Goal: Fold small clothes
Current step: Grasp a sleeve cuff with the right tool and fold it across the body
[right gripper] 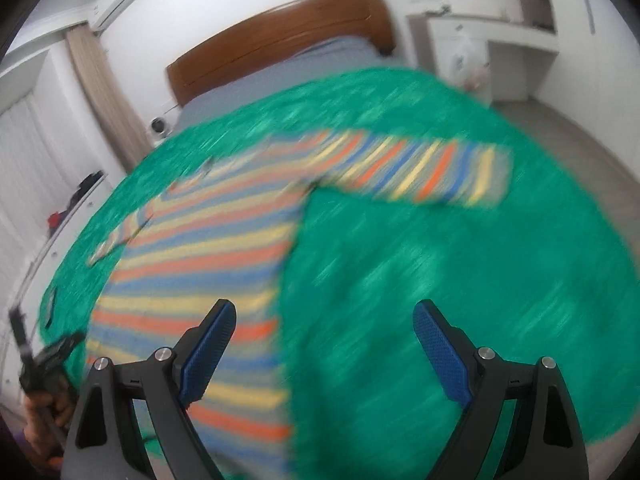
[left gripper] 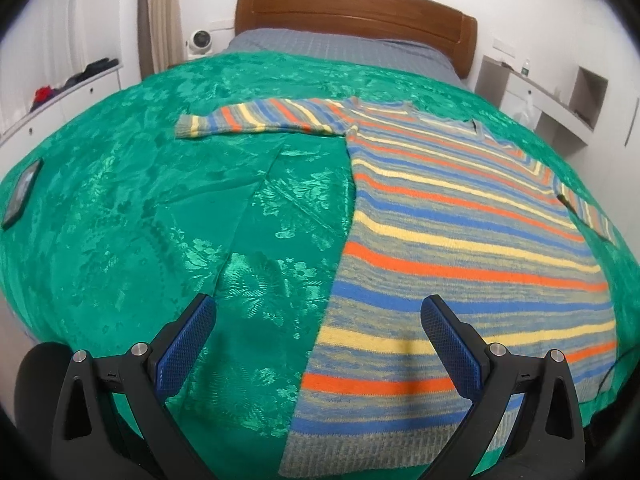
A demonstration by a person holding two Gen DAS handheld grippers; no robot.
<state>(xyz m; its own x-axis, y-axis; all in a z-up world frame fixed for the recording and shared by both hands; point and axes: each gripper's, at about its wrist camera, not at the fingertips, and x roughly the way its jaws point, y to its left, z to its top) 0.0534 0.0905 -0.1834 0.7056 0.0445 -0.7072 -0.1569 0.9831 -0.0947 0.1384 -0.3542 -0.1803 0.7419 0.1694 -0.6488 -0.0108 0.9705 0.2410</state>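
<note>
One striped sweater [left gripper: 460,216] flat on green bedspread [left gripper: 140,200]; two tongs, both agape.

A bed [left gripper: 120,184] under a green patterned cover fills the room, its brown wooden headboard [left gripper: 352,12] at twelve o'clock against white walls. Beige curtain [left gripper: 160,16] at eleven; white shelving [left gripper: 560,92] at two; white drawers [left gripper: 60,100] at ten.

The right gripper [right gripper: 324,316] hangs with jaws wide apart and nothing between them above the green bedspread [right gripper: 460,280], just right of the striped sweater [right gripper: 208,240], whose sleeve [right gripper: 420,172] stretches right.
</note>
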